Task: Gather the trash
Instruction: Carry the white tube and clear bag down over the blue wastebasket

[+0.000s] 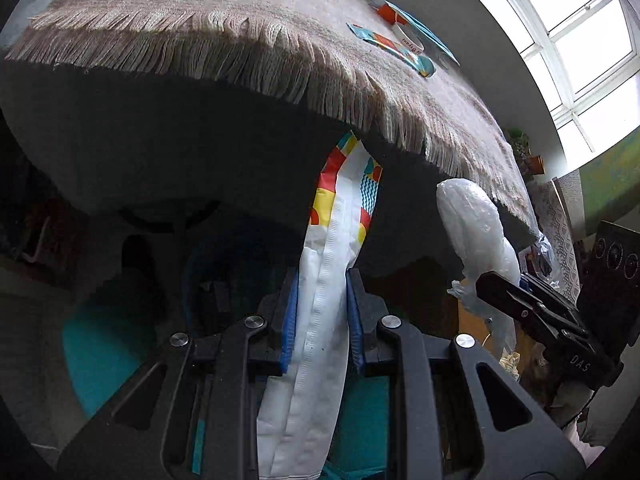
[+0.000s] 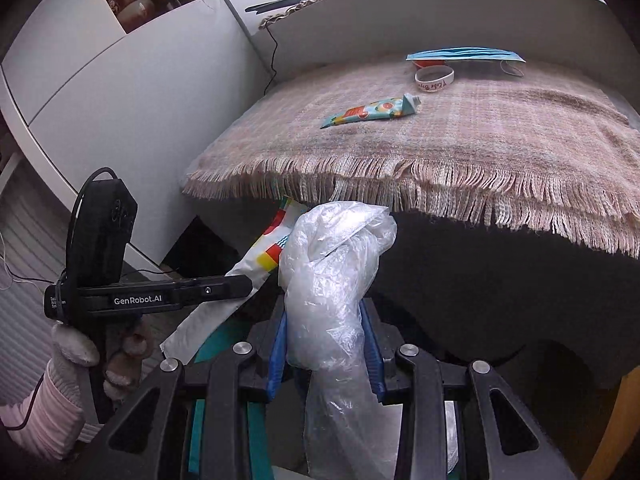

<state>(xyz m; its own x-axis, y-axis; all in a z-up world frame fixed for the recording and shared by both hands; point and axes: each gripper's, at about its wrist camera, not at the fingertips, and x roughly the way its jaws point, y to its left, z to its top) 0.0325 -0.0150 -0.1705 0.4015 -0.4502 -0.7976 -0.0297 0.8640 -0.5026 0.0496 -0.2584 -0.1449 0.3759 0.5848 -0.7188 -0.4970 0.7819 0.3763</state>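
1. Gripping a white wrapper (image 1: 320,300) with a colourful printed end, the left gripper (image 1: 322,312) holds its jaws narrow, just below the fringed edge of the blanket (image 1: 240,20).
2. The right gripper (image 2: 326,340) clamps a crumpled clear plastic bag (image 2: 332,264), also just below that fringe.
3. A printed tube (image 2: 372,112), white wristband (image 2: 434,76) and blue face mask (image 2: 464,55) lie on the blanket.
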